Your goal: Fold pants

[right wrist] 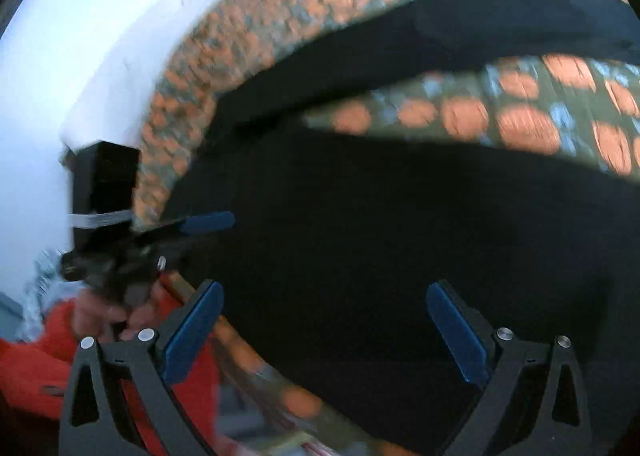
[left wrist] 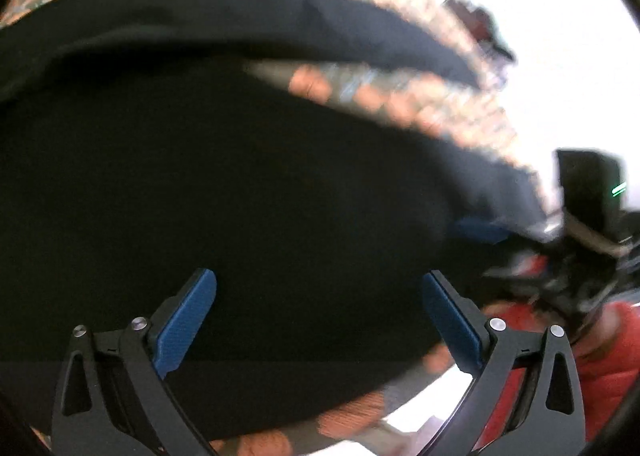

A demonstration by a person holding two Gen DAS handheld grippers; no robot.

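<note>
A cloth patterned with orange blobs and pale blue flecks on dark green [left wrist: 400, 103] is spread as the work surface, blurred by motion. In the left wrist view a bright, overexposed white expanse [left wrist: 560, 55] is seen at 2 o'clock; in the right wrist view a pale bluish-white wall [right wrist: 80, 55] is seen at 10 o'clock.

Left gripper [left wrist: 320, 316]: jaws spread wide, blue pads [left wrist: 186, 320] facing each other, nothing between them. Right gripper [right wrist: 324, 324]: jaws likewise wide apart, pads [right wrist: 194, 330] bare. Each gripper is visible from the other's camera, side by side, close together; both views motion-blurred.
</note>
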